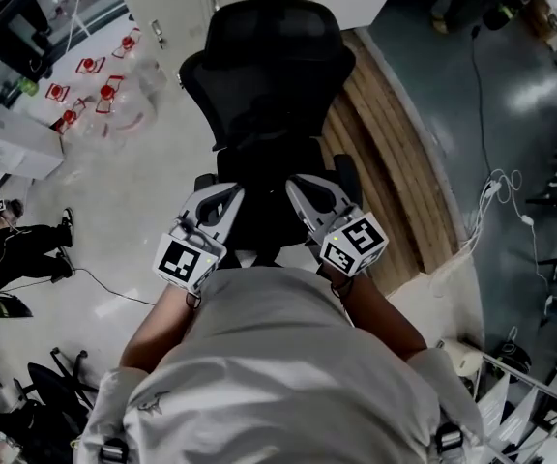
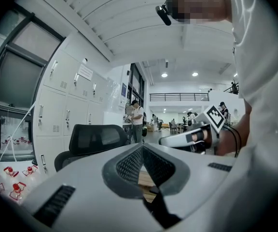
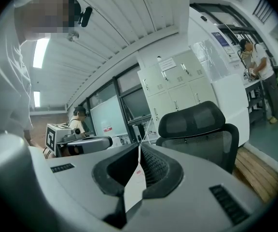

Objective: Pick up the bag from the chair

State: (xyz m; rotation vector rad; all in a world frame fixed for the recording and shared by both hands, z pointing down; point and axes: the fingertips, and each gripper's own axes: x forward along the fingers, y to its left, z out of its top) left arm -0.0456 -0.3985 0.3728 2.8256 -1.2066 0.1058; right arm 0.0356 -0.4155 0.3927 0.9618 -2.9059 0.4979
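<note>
A black mesh office chair (image 1: pixel 264 75) stands right in front of me, and shows too in the left gripper view (image 2: pixel 93 139) and the right gripper view (image 3: pixel 197 124). Its seat is dark and partly hidden behind the grippers, so I cannot make out a bag on it. My left gripper (image 1: pixel 219 204) (image 2: pixel 142 148) hovers over the seat's near left part, shut with nothing between its jaws. My right gripper (image 1: pixel 307 193) (image 3: pixel 140 148) is beside it over the near right part, also shut and empty. Each gripper shows in the other's view: the right (image 2: pixel 192 138), the left (image 3: pixel 81 143).
A wooden platform (image 1: pixel 395 162) runs right of the chair. Clear bottles with red caps (image 1: pixel 104 90) lie on the floor at far left. A white cable (image 1: pixel 491 191) trails at right. Lockers (image 3: pixel 177 86) stand behind the chair. A seated person (image 1: pixel 17 245) is at left.
</note>
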